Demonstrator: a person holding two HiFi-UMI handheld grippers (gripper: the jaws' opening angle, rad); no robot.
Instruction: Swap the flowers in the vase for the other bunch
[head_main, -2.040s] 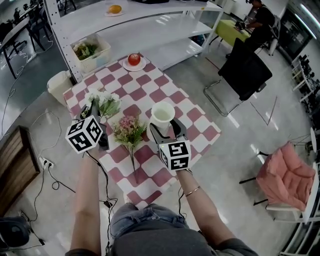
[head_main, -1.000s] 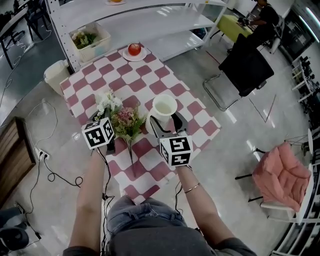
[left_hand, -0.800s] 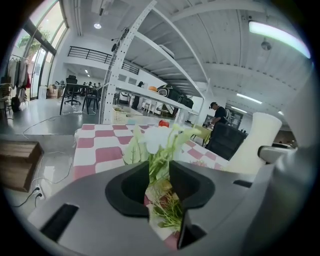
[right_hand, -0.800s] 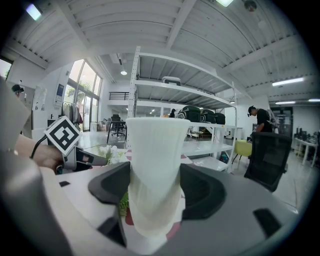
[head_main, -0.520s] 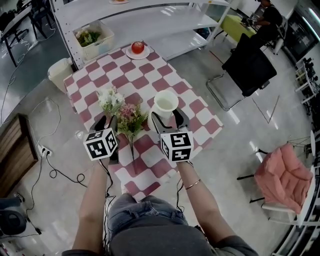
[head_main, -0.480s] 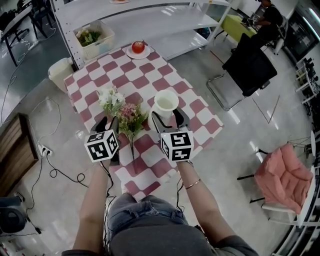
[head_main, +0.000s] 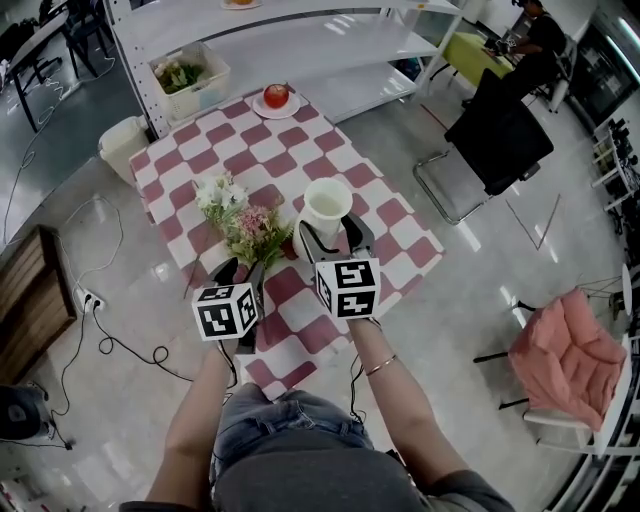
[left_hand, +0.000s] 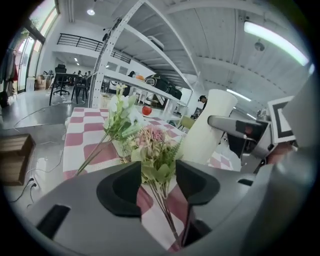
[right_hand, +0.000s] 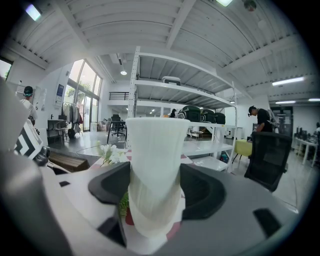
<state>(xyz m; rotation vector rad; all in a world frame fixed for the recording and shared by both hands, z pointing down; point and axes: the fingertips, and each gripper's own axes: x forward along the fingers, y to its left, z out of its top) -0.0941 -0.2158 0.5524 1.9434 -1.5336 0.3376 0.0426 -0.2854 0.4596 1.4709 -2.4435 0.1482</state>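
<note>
1. White vase (head_main: 327, 205) stands empty right of the bunches, clamped by the right gripper (head_main: 328, 237).
2. White bunch (head_main: 220, 193) now lies set down far left. The left gripper (head_main: 241, 270), jaws just opened and apart, straddles the stems of the pink bunch (head_main: 258, 232), poised to grip.

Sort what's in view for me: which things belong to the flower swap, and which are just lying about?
For the job: white vase, pink bunch, white bunch.
Lying about: apple, bin of greens, black chair, pink cushion.
</note>
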